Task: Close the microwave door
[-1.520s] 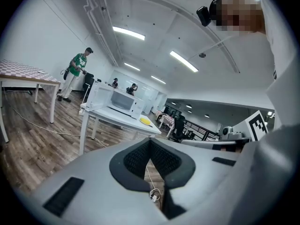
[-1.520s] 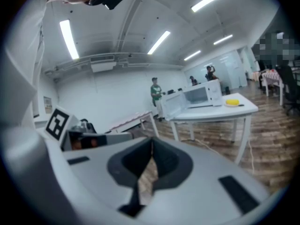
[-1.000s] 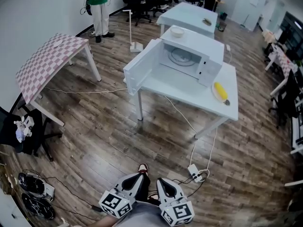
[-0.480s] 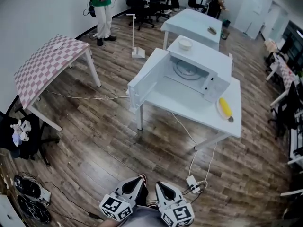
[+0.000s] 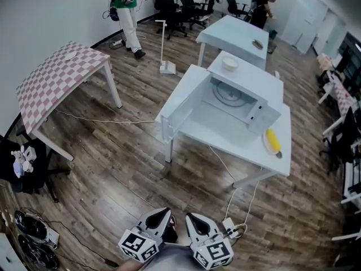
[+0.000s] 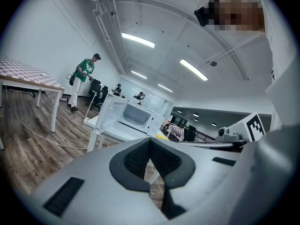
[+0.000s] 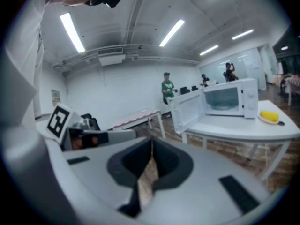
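Observation:
A white microwave (image 5: 242,100) stands on a white table (image 5: 225,143) in the middle of the room, a few steps ahead of me. Its door (image 5: 181,107) hangs wide open to the left, past the table's edge, and the glass turntable shows inside. Both grippers are held low and close to my body, far from the microwave. The left gripper (image 5: 162,213) and right gripper (image 5: 190,216) are shut and hold nothing. The microwave (image 6: 137,116) and its door (image 6: 107,110) show small in the left gripper view. In the right gripper view, the microwave (image 7: 230,100) and door (image 7: 188,110) sit right of centre.
A bowl (image 5: 229,63) rests on the microwave; a plate with a yellow item (image 5: 273,141) lies on the table's right end. A power strip and cables (image 5: 231,226) lie on the wooden floor. A checkered table (image 5: 59,75) stands left, a person in green (image 5: 127,10) behind.
The head view has shifted, so the microwave and table sit lower and further right. The person in green has stepped sideways. Both grippers stay shut at the bottom.

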Action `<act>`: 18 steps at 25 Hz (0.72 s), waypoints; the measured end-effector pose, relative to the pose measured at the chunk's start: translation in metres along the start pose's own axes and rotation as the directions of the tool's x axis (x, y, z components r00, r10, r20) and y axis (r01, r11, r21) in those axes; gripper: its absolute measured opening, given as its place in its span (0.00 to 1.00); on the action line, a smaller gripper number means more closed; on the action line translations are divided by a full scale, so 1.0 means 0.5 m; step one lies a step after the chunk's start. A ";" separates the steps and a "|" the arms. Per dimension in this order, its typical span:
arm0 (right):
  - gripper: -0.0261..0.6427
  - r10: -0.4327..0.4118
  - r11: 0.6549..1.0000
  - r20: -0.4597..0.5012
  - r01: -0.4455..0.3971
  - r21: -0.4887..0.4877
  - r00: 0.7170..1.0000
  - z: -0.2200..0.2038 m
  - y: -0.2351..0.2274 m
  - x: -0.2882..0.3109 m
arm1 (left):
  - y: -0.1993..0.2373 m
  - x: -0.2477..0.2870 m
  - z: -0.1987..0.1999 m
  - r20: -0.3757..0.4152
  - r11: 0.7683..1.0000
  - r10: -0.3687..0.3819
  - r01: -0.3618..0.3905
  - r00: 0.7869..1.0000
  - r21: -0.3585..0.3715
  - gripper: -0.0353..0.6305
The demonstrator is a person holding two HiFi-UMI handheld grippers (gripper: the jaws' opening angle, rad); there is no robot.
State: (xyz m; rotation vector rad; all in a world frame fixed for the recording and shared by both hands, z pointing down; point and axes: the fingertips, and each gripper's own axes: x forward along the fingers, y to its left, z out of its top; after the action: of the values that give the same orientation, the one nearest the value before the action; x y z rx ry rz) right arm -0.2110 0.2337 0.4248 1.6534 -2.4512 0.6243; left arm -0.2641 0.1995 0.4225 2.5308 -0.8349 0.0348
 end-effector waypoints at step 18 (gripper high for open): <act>0.08 -0.047 0.999 0.020 0.047 0.018 0.999 0.017 -0.012 0.051 | 0.076 0.016 0.031 -0.004 1.000 -0.016 0.016 1.000 0.009 0.08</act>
State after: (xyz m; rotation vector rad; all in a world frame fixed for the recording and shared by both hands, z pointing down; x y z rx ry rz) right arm -0.2144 0.2061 0.4269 1.7269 -2.4200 0.6267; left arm -0.2812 0.1616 0.4266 2.5443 -0.8149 0.0385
